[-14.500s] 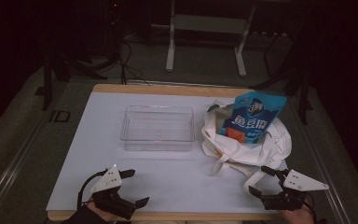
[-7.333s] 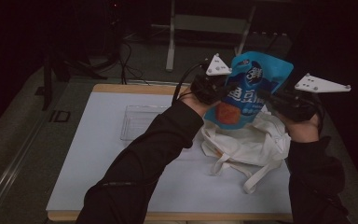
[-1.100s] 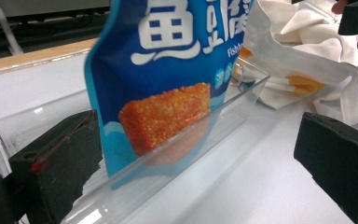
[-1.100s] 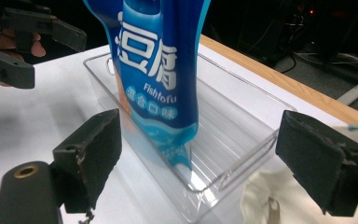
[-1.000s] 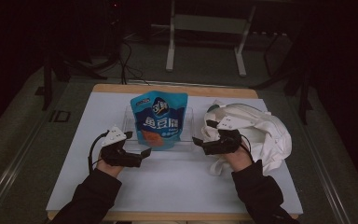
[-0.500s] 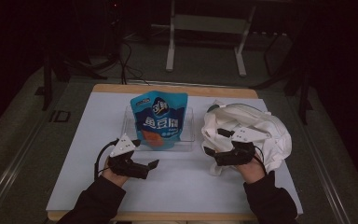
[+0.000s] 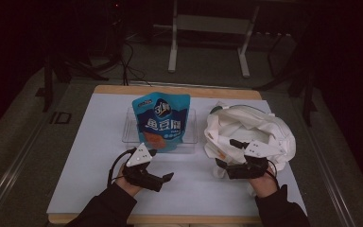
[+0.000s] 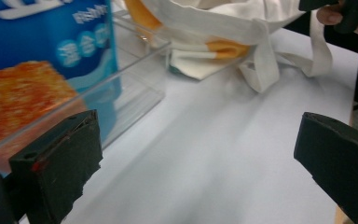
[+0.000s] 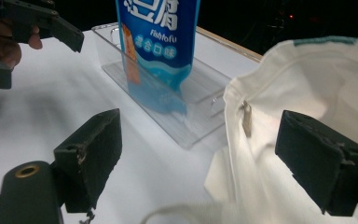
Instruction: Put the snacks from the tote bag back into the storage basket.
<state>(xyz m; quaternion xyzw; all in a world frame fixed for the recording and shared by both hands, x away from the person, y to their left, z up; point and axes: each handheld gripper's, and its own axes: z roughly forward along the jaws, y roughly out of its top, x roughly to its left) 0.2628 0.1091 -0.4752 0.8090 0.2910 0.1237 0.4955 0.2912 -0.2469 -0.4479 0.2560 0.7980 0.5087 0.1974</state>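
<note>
- Blue snack pouch point(image 7: 161, 121): it stands upright in the clear plastic tray point(image 7: 130, 132) at the middle of the white table point(image 7: 90, 142), printed face toward me.
- Long axis of the pouch: vertical, sealed top edge up and base down in the tray. In the right gripper view the pouch point(image 9: 161, 46) appears to lean slightly against the tray's near wall point(image 9: 186, 135).
- Handling, as I judge it: a light, crinkly film bag with loose contents, soft in the middle and stiffer along the seams. It is probably slippery on flat pads and easy to crush.
- Where I would take hold: the flat top seal or a side seam, pinching across the film's thickness and not the puffed belly.
- White cloth tote bag point(image 7: 250, 130): it lies slumped just to the right of the tray. It is limp, and its straps point(image 8: 268, 60) trail on the table toward me.
- My left gripper point(image 7: 158, 179): jaws spread wide and empty, low over the bare table just in front of the tray.
- My right gripper point(image 7: 227, 165): jaws likewise spread and empty, at the tote's near edge. One pad point(image 9: 324, 154) is over the cloth and the other point(image 9: 91, 149) over the table.
</note>
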